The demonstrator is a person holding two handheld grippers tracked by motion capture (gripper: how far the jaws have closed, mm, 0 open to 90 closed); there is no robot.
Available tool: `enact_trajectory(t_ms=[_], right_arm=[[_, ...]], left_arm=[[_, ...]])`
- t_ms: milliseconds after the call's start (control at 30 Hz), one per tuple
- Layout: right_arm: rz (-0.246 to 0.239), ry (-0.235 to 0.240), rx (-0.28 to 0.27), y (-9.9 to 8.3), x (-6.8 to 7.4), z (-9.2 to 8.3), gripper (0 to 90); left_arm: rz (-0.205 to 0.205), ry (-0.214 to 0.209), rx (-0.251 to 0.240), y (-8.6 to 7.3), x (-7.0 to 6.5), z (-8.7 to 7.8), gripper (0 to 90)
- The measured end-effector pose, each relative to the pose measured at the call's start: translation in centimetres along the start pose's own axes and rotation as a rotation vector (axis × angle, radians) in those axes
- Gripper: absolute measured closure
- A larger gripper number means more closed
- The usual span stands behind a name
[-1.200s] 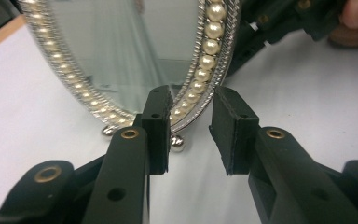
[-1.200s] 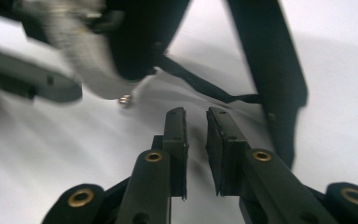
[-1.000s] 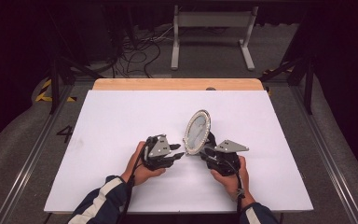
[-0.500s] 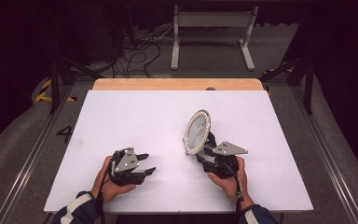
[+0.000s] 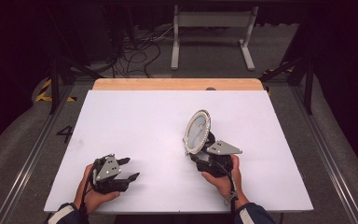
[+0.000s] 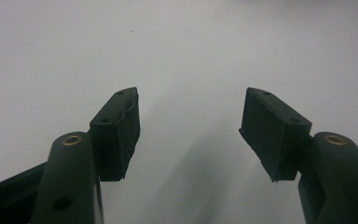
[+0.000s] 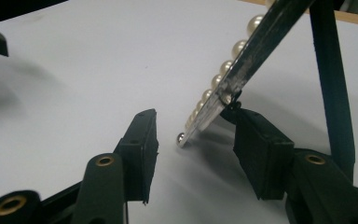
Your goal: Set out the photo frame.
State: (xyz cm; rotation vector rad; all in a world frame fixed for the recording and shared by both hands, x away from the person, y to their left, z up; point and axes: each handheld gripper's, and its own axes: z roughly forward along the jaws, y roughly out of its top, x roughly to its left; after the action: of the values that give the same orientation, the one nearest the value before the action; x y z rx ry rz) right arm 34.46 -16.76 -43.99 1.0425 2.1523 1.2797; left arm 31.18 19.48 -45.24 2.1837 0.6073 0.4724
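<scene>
Tools (image 5: 121, 169) (image 5: 200, 151) low, jaws just opening.

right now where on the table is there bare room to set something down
Most of the white table is bare: the whole far half up to the wooden strip, and the middle between the left gripper and the mirror. It is crowded only around the mirror, its stand and the right gripper.

White table (image 5: 135, 116) with a wooden strip (image 5: 177, 84) along its far edge. Grey floor (image 5: 205, 58) beyond carries loose cables (image 5: 137, 49) and a grey stand (image 5: 212, 32); surroundings dark.
</scene>
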Motion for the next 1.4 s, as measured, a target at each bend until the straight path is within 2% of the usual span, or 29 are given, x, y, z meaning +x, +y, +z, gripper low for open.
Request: enact_trajectory(t_ms=[67,367,433,567,633,667,800,1200,1400], right_arm=[[0.014,-0.003,-0.002,0.1,-0.1,0.4,48.9],[0.054,-0.03,-0.046,0.8,-0.1,1.5,48.8],[0.058,-0.034,-0.049,0.8,-0.1,1.6,50.6],[0.085,-0.042,-0.052,0.9,-0.4,1.5,61.6],[0.123,-0.015,-0.051,0.9,-0.8,1.4,62.7],[0.127,-0.005,-0.049,0.9,-0.9,1.4,62.8],[0.113,0.001,-0.04,1.0,-1.1,1.3,64.2],[0.129,0.068,0.004,1.1,-1.9,0.6,70.2],[0.132,0.102,0.025,1.0,-2.1,0.0,72.8]], left_arm=[[0.007,0.003,0.01,-0.2,-0.1,0.0,36.8],[-0.033,0.018,0.014,-0.9,0.0,-0.7,33.6],[-0.039,0.019,0.014,-1.0,0.1,-0.7,33.3],[-0.049,0.025,0.014,-1.1,0.2,-0.9,32.5],[-0.047,0.024,0.015,-1.1,0.2,-0.8,32.4],[-0.045,0.025,0.015,-1.1,0.2,-0.7,32.3],[-0.039,0.026,0.021,-1.0,0.3,-0.5,32.1],[-0.031,0.012,0.027,-0.8,0.3,-0.1,33.0],[-0.031,-0.014,0.012,-0.2,0.3,0.4,32.7]])
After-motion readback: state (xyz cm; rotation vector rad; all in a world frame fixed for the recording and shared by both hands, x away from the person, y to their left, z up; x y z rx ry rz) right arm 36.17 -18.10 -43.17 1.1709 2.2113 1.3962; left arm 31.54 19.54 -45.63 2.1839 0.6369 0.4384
